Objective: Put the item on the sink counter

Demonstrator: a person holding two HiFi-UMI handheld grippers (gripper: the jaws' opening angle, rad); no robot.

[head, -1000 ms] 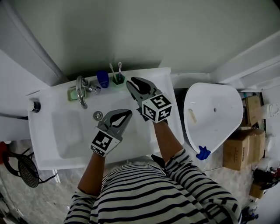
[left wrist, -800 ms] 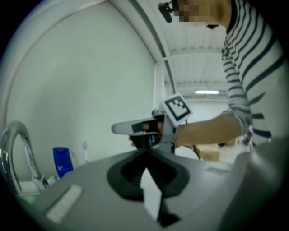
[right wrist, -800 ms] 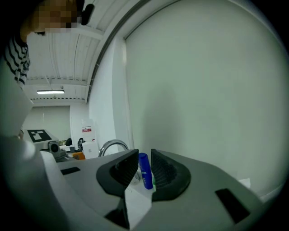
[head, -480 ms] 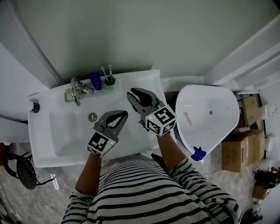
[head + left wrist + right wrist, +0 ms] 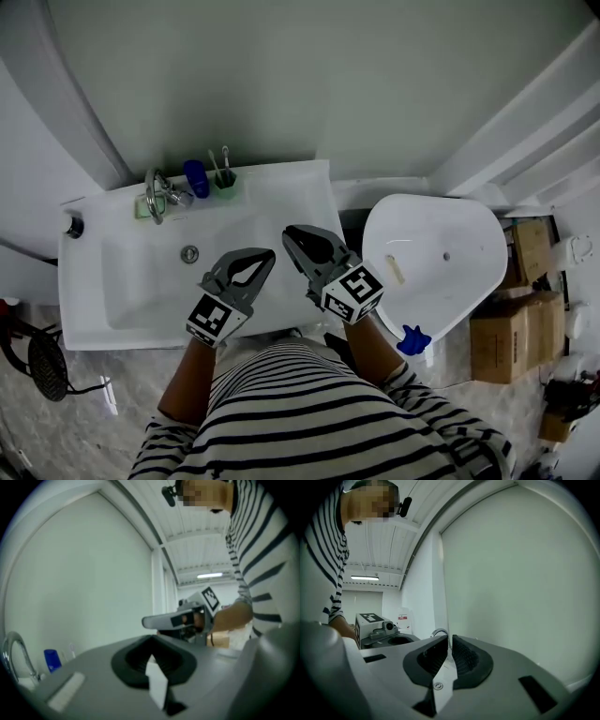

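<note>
left gripper (image 5: 268,254) closed, empty; right gripper (image 5: 289,232) just closing on nothing; both hover at the near edge of the sink counter (image 5: 281,192), job apparently done.

Right gripper (image 5: 291,232): pulled back from beside the toothbrush cup (image 5: 225,180) at the back edge of the sink counter (image 5: 281,183) to its front right corner | Jaws: just been closing, now almost touching, nothing between them | Left gripper (image 5: 269,253): drawn back slightly toward the counter's front edge
</note>
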